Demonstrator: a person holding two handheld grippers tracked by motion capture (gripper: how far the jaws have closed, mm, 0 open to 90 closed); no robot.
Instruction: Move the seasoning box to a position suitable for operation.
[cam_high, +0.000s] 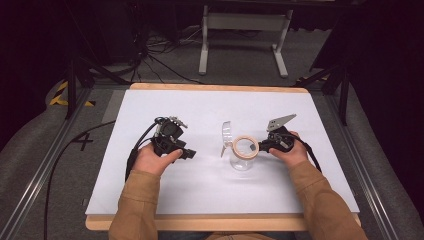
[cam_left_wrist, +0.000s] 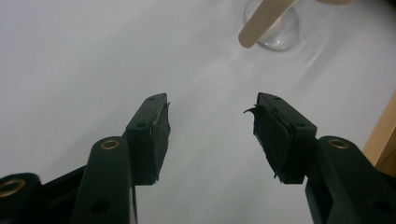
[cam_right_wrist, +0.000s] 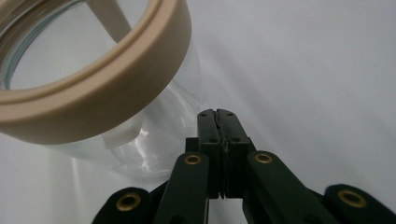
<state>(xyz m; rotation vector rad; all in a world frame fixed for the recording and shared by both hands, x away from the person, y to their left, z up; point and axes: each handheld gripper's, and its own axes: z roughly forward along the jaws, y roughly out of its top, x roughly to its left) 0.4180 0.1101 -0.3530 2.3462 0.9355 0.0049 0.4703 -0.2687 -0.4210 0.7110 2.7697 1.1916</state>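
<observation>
Left tongs (cam_left_wrist: 211, 126): jaws wide apart, nothing between them, only bare white surface (cam_left_wrist: 93, 60) under the gap. The rubber pad on one jaw is frayed at its tip. In the high view the left tongs (cam_high: 186, 152) sit left of centre on the surface (cam_high: 200, 185), well apart from the jar, held by the left hand (cam_high: 152, 160).

Right tongs (cam_right_wrist: 217, 114): jaws pressed fully together, nothing clamped between them, tips just beside the lower glass wall of the jar (cam_right_wrist: 140, 140); cannot tell if they touch it. In the high view the right tongs (cam_high: 263, 146) are up against the right side of the jar (cam_high: 243, 156), with the right hand (cam_high: 289, 152) behind them.

The clear glass jar stands near the middle of the surface, slightly right, with a beige ring (cam_high: 245, 146) around its open mouth.

The right gripper view gives the beige ring (cam_right_wrist: 107, 88) close up, thick and tilted across frame, with a beige bar crossing behind it. The left gripper view gives a beige flat stick end (cam_left_wrist: 261, 21) over the jar's rounded glass base (cam_left_wrist: 280, 35) at far top. The high view adds a clear upright piece (cam_high: 226, 135) just left of the jar, too small to identify, and a wooden edge (cam_high: 215, 87) around the surface.

Count: two tongs, two hands, one jar, one beige ring.
</observation>
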